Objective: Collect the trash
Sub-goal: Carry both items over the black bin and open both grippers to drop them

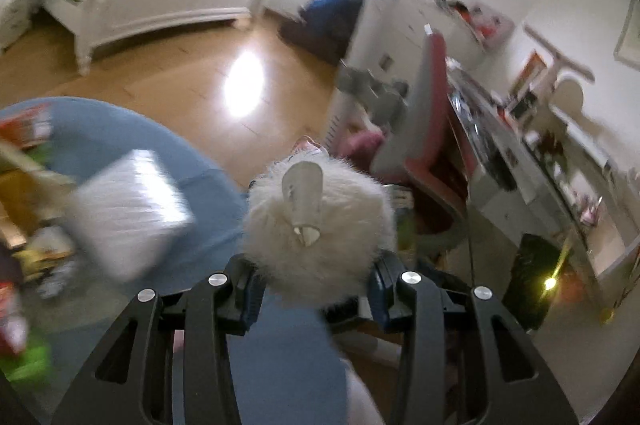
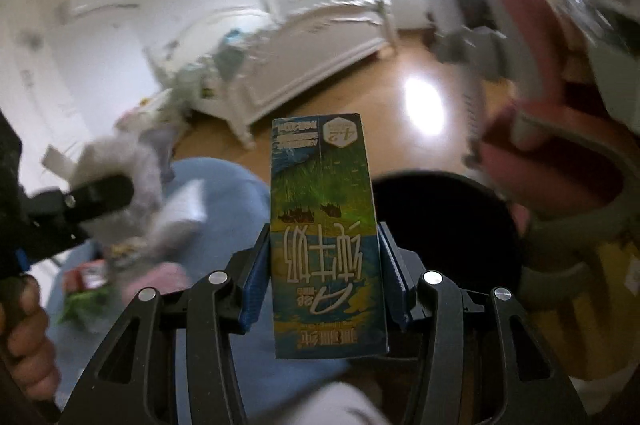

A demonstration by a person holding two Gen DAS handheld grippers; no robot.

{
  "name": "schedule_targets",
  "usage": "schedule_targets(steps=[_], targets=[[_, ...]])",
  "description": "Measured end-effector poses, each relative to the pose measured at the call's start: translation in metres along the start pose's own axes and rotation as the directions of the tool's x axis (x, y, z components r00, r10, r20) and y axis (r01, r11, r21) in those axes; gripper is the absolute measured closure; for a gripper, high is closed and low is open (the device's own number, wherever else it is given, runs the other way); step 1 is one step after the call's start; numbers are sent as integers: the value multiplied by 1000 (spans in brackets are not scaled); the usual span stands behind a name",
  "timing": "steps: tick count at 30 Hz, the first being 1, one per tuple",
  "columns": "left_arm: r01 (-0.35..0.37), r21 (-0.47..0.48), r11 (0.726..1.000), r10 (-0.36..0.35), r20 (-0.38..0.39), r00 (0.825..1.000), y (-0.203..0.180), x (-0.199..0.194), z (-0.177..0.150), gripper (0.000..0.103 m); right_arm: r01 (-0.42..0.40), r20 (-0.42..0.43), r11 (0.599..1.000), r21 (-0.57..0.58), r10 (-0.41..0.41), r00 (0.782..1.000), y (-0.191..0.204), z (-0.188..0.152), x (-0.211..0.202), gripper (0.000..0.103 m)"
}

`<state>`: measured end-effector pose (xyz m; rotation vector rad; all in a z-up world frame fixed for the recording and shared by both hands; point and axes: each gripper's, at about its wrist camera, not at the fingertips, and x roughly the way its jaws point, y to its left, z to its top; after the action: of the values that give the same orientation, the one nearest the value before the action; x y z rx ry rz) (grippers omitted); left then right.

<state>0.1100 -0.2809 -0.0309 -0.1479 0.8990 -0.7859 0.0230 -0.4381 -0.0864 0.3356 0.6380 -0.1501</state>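
Between the blue pads of the right hand-held gripper (image 2: 322,273) stood a milk carton (image 2: 326,237), clamped on both sides, its print upside down, held above the dark mouth of a black bin (image 2: 452,221). Beside it, the left hand-held gripper (image 1: 316,285) was clenched on a fluffy white ball (image 1: 316,225) with a clear plastic piece (image 1: 303,199) on its top. Behind both lay a blue round cushion (image 1: 176,153), a wooden floor (image 1: 180,81), a white bed (image 1: 168,5) and a pink chair (image 2: 516,45). Much of the room was blurred.
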Motion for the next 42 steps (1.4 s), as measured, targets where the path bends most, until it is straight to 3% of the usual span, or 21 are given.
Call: schedule_targets(steps=[4, 10, 13, 21, 24, 26, 28, 35, 42], targets=[[1, 9, 1000, 0, -106, 994, -18, 57, -2, 61, 35, -43, 998, 54, -33, 999, -35, -15, 28, 53], [-50, 45, 998, 59, -225, 972, -32, 120, -5, 61, 44, -120, 990, 137, -28, 992, -78, -33, 73, 53], [-73, 65, 995, 88, -261, 961, -31, 130, -5, 61, 35, -146, 985, 166, -11, 989, -85, -43, 84, 53], [-86, 99, 991, 110, -276, 955, -38, 144, -10, 58, 28, -170, 983, 182, 4, 985, -91, -52, 96, 52], [-88, 121, 989, 118, -267, 957, -39, 140, -10, 51, 30, -180, 980, 195, 5, 984, -92, -50, 98, 48], [-101, 138, 985, 132, -240, 962, -41, 134, -9, 31, 36, -165, 979, 201, -3, 986, -90, -49, 94, 35], [-98, 141, 985, 127, -212, 969, -42, 125, -6, 21, 38, -154, 979, 200, -7, 988, -87, -47, 89, 34], [-81, 103, 991, 94, -130, 987, -36, 70, -2, 19, 28, -126, 983, 179, -5, 992, -70, -35, 68, 34], [-154, 51, 987, 154, 0, 988, 2, -16, -10, 14, -100, -62, 994, 49, 103, 993, 4, -6, 37, 34]])
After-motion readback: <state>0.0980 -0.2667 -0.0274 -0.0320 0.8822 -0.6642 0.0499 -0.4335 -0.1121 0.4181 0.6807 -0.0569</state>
